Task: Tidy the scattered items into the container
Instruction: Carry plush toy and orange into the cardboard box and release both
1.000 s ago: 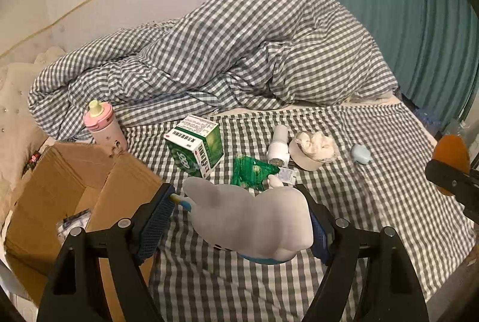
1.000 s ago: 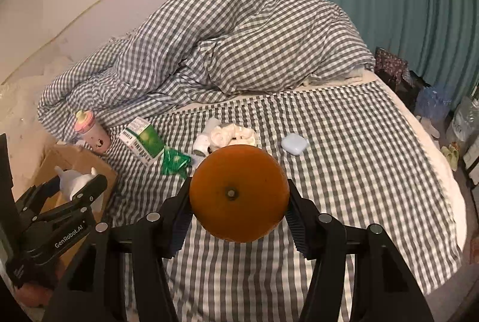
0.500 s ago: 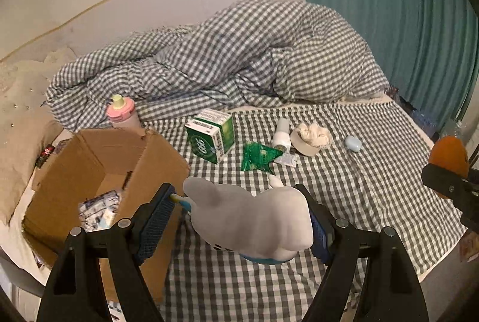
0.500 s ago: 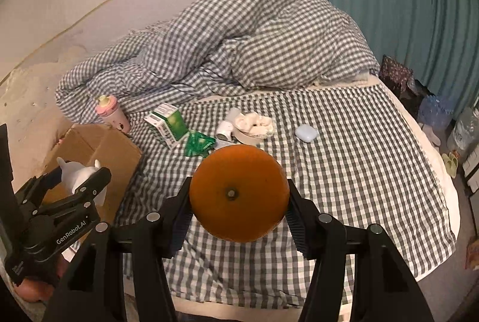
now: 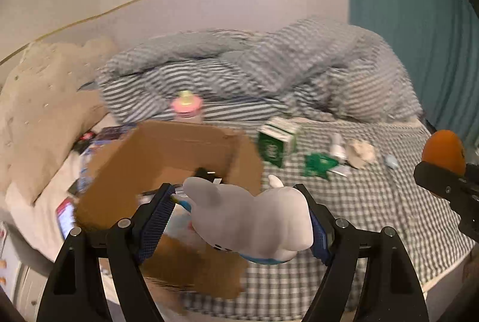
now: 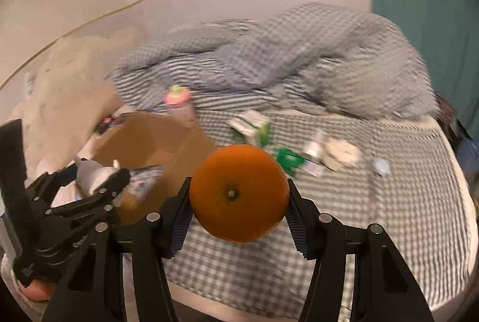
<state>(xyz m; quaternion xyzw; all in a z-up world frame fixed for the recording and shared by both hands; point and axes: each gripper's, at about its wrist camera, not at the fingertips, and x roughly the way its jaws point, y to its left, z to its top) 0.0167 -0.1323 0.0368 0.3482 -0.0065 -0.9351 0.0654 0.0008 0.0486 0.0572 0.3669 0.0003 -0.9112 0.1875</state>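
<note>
The left gripper [image 5: 239,220] is clamped on a grey plush toy [image 5: 254,220], with the open cardboard box [image 5: 167,154] just ahead of and below its fingers. The right gripper [image 6: 238,202] squeezes an orange [image 6: 239,193], the box ahead to its left. Both views are blurred, so it seems best to steady first, centre the toy over the opening, then release low inside.
</note>
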